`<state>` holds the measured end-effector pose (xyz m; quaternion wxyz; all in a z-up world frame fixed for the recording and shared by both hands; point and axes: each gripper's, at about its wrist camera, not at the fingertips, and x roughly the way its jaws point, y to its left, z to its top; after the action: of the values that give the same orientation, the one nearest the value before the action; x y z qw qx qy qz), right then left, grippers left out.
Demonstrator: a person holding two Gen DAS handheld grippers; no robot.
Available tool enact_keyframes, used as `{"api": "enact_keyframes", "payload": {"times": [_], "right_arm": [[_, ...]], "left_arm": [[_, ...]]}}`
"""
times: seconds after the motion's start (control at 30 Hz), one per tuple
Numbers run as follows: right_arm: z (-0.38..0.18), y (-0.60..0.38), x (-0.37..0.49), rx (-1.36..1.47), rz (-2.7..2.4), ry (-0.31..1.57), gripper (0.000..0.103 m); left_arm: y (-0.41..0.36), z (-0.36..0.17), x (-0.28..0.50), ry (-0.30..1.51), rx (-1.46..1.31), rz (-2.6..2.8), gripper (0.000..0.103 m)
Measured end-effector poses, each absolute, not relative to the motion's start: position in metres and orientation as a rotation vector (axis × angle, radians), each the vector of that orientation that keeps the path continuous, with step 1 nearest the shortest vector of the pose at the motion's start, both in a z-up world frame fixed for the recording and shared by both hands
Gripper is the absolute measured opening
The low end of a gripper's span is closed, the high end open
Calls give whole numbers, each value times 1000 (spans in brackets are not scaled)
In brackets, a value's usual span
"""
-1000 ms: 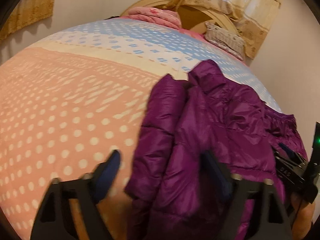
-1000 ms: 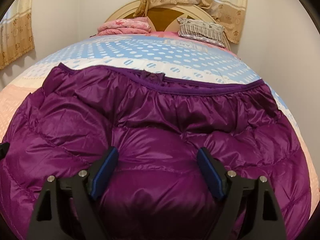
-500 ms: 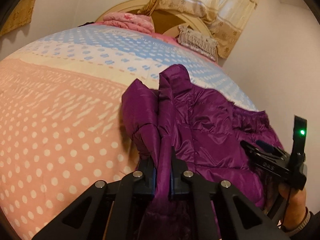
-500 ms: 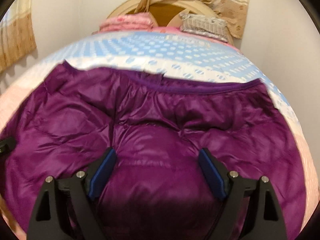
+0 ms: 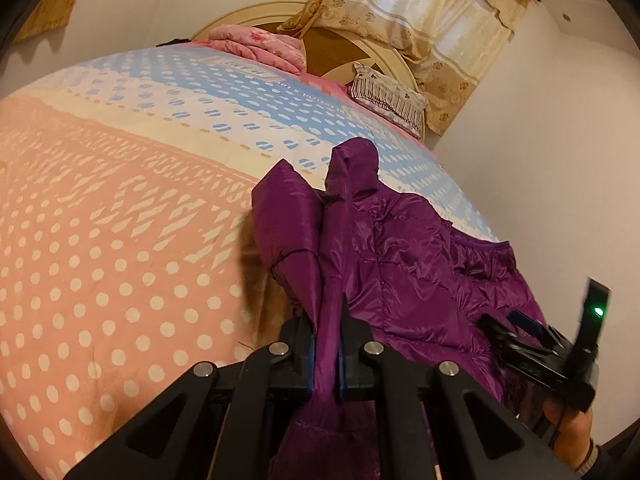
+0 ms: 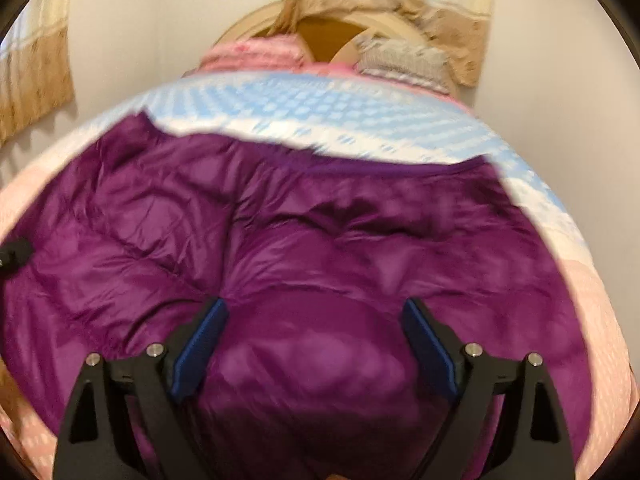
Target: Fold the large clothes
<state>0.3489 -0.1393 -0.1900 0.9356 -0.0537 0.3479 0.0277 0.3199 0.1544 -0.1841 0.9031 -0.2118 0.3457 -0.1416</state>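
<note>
The left gripper (image 5: 325, 354) pinches a fold of the purple down jacket (image 5: 400, 256), jaws pressed together on it. The right gripper (image 6: 316, 344) hangs over the jacket's padded body, jaws spread and opening, nothing gripped. The jacket lies on the dotted pink-and-blue bedspread (image 5: 120, 240).

Both wrist views look close over the jacket (image 5: 400, 248) toward the headboard (image 5: 332, 52); right apparently nearer.
</note>
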Motion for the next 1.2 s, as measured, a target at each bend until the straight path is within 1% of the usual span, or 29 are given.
{"api": "enact_keyframes", "payload": {"times": [0.03,0.1,0.13,0.2,0.47,0.53,0.6,0.73,0.87,1.0,1.1,1.2], "right_arm": [[-192,-139,346,-107,62,725,95],[-209,-127,344,-147,114,797,96],[-217,-122,344,-177,112,804,98],[-229,-115,346,-202,93,804,98],[-226,-84,343,-178,106,818,98],[-218,-74,338,-169,168,798,98],[-205,-74,332,-141,218,782,95],[-165,-117,314,-70,202,664,96],[-143,-201,311,-11,36,629,97],[-151,-286,315,75,-147,661,97],[-162,-330,303,166,-226,689,97],[-171,-353,289,209,-258,706,97]], "left_arm": [[155,-185,319,715,-442,-294,6],[156,-185,317,713,-447,-298,6],[157,-184,316,712,-454,-301,6],[158,-180,313,708,-463,-311,5],[183,-146,288,647,-473,-306,5],[195,-132,281,626,-467,-278,5],[202,-118,277,612,-445,-265,5],[196,-91,272,571,-398,-262,5],[149,-59,272,522,-304,-295,5],[69,-34,278,471,-158,-360,5],[8,-30,282,455,-51,-414,5],[-65,-40,285,454,63,-482,5]]}}
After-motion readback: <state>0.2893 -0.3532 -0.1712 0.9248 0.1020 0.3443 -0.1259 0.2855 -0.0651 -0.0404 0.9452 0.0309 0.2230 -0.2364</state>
